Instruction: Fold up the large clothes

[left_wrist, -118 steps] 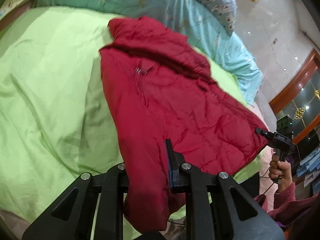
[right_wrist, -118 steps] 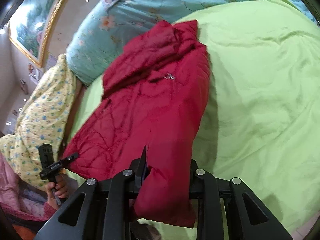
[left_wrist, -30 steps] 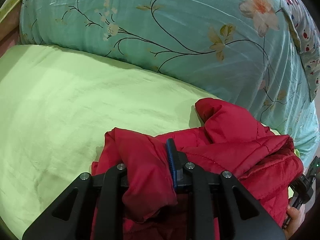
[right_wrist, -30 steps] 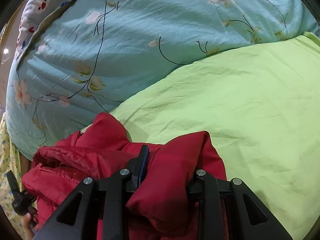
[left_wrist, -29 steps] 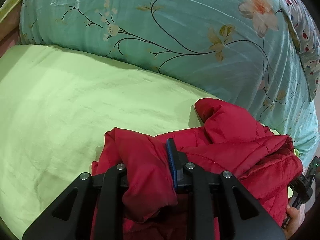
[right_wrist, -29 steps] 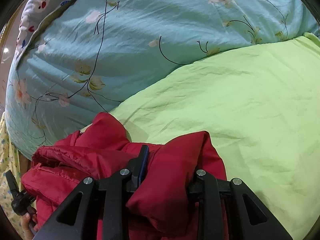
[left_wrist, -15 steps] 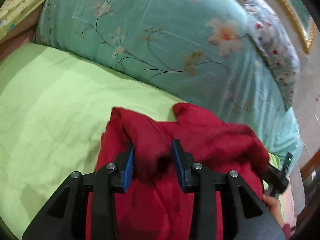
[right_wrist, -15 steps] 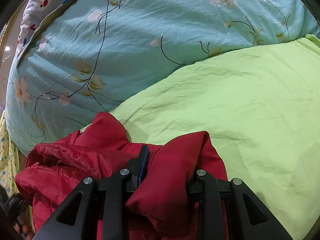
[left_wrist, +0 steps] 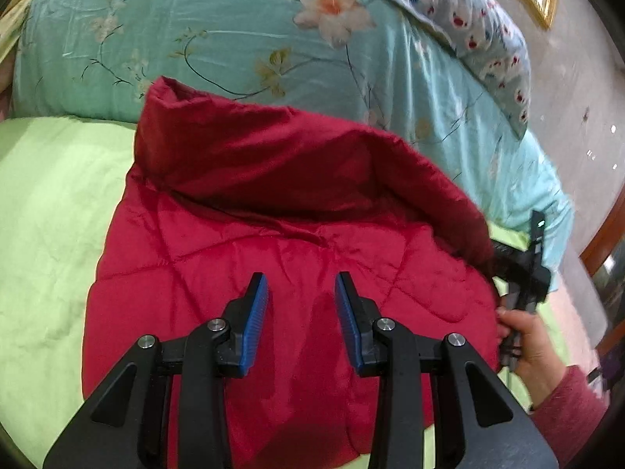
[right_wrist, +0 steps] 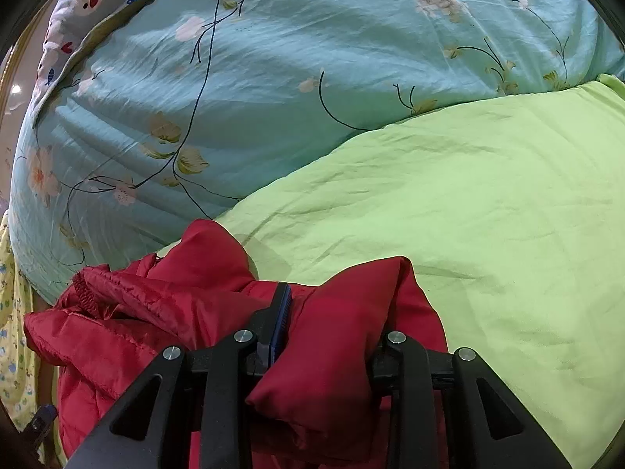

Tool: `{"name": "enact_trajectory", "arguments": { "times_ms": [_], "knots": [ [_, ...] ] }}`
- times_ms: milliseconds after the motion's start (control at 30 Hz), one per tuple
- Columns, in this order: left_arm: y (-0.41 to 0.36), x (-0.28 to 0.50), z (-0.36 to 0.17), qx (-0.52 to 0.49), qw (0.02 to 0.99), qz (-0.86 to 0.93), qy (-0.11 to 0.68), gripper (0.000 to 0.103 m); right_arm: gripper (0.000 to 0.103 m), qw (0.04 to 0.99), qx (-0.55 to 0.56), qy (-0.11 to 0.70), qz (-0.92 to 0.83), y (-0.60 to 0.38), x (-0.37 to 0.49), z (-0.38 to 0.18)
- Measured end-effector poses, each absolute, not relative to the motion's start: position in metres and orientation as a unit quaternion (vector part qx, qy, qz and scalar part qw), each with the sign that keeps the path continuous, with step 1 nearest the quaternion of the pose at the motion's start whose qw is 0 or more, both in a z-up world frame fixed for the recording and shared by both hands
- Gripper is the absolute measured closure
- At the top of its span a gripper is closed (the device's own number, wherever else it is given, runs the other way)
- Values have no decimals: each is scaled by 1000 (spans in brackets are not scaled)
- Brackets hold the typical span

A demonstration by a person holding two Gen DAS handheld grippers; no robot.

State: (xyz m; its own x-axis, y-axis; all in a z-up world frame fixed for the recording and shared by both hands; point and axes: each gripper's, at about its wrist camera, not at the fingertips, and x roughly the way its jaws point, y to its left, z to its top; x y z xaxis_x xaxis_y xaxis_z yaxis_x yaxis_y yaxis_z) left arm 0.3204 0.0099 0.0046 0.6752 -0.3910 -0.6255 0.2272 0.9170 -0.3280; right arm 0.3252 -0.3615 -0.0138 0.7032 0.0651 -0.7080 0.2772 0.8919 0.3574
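Green bedding covers the bed I am working over, with a big teal flowered quilt piled along its far side. My left jaws stand apart with nothing between the blue pads; they hover just above the near part of the red padded jacket, which lies flat on the green sheet. I read that as a corner let go so the fold can lie where it landed.

My right jaws are easing open, yet a thick bunch of the jacket's red cloth sits between them and bulges out toward the camera, so the pads still press on it. I judge this side is held to keep the folded-over edge in line until it too can be laid down.

From the left camera, the far edge of the jacket is rolled over itself into a raised ridge that runs toward the right side, where my right hand grips its tool by the handle. That ridge is not flat, so the fold looks unfinished to me.

Beyond the jacket, a patterned pillow rests on the quilt at the far right. A yellow printed cloth shows at the left edge of the right camera's view.
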Motion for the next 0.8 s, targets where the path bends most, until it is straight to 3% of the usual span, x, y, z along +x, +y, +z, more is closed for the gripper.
{"name": "enact_trajectory", "arguments": {
  "times_ms": [300,500,633,800],
  "knots": [
    [11,351,-25,-89,905,-127,395,70,69,896,230,375,-54,-361,322,-9],
    [7,358,-29,-79,903,-122,404,69,49,906,249,342,-28,-358,296,18],
    [7,357,-31,-79,904,-122,403,69,30,919,244,310,-12,-352,269,40],
    [3,363,-31,-80,903,-119,405,70,27,933,187,306,15,-319,242,55]
  ]
}}
